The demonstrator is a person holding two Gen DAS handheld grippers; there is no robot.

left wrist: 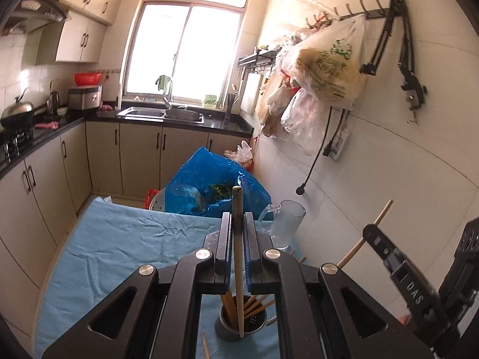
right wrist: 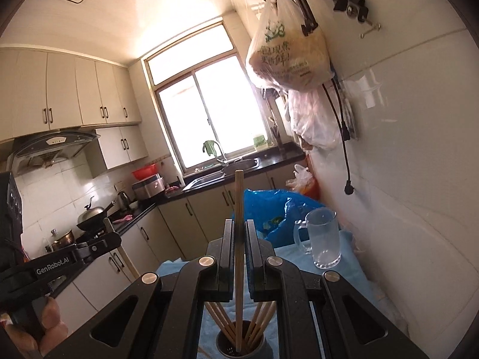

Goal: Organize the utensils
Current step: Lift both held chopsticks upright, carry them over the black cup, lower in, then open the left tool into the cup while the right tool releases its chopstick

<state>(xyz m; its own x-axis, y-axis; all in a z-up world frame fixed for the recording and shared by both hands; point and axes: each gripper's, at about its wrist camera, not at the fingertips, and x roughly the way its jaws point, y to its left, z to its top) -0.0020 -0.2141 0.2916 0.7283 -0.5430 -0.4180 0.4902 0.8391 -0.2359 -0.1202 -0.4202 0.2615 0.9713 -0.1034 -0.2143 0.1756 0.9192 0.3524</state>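
Chopsticks are the business here, and most of them stand bunched in a perforated metal utensil holder on the near part of the table, which is covered by a wrinkled light blue cloth. Far left, a black countertop carries a lidded wok, with the steel sink under the bright window further along. Toward the middle, the left gripper has its jaws clamped together on one wooden chopstick, held upright with its lower tip down among the others in the holder. In the right wrist view, the right gripper is likewise closed tight on a second chopstick, upright, its tip inside the same holder. A loose chopstick lies on the cloth just left of the holder. Beyond the cloth sits a crumpled blue plastic bag with greens inside. Right of it, an empty glass mug stands on the far right of the table near the tiled wall, where plastic bags hang from a hook rail.
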